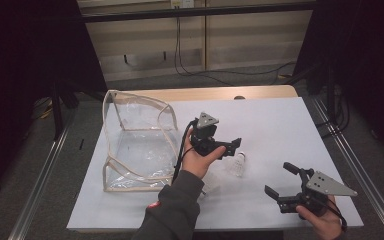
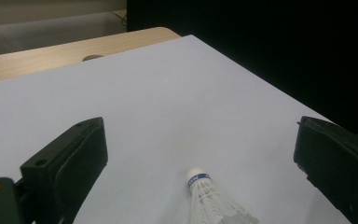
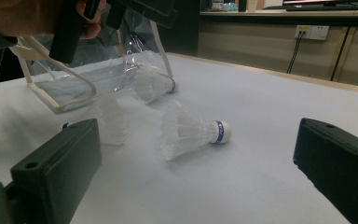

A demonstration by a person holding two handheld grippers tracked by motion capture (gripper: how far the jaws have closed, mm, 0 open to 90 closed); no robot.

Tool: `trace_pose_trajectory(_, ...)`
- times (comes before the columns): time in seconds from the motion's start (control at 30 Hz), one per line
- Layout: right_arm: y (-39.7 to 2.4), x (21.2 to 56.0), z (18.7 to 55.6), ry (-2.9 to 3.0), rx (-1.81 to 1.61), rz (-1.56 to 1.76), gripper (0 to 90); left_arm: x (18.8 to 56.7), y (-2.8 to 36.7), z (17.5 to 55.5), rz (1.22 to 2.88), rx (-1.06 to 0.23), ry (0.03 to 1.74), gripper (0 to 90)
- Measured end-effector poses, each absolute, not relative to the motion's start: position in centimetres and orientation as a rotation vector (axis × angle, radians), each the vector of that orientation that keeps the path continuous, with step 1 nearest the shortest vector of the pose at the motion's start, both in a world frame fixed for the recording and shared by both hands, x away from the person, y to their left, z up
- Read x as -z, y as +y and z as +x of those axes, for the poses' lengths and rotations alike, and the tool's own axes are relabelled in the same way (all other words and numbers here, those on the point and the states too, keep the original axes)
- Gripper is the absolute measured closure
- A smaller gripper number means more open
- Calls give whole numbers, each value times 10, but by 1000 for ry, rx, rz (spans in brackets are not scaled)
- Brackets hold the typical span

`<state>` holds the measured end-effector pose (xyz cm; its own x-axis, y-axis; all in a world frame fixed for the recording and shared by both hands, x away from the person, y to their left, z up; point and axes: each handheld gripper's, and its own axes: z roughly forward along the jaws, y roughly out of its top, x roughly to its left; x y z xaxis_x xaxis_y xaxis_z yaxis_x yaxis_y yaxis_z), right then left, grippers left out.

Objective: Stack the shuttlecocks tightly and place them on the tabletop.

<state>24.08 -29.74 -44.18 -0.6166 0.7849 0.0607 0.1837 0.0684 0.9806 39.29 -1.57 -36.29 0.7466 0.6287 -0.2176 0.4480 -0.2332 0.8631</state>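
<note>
Tongs first, then, taken from left to right: our left tongs (image 1: 231,146) hang just above the surface (image 1: 280,130) with the jaws spread wide and nothing between them, and our right tongs (image 1: 279,181) wait near the front right edge, equally wide and equally empty.

Furthest left stands the clear bag (image 1: 137,142), its open side facing the middle of the surface. Next comes the left hand (image 1: 200,157), and just to its right lies the shuttlecock (image 1: 237,164) we judge to be the one in hand. In the left gripper view that shuttlecock (image 2: 214,198) lies on its side between the jaws but low in the picture, cork tip pointing away, so the tongs are not yet around it.

To do this well, we judge that we should bring the left tongs down and slightly back until the jaws straddle the cork end rather than the feather skirt, which looks soft and likely to crush. We close gently, only enough to lift.

From the right gripper view, two further shuttlecocks lie nearer the bag: one (image 3: 151,84) at its mouth, another (image 3: 112,119) just beside it. We keep the right tongs well apart meanwhile.
</note>
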Motion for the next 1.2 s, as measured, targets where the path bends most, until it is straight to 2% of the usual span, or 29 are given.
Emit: trace_pose_trajectory(1.2,-298,441,240,1858,-1586,957,2,369,-14,422,1929,-292,1002,45)
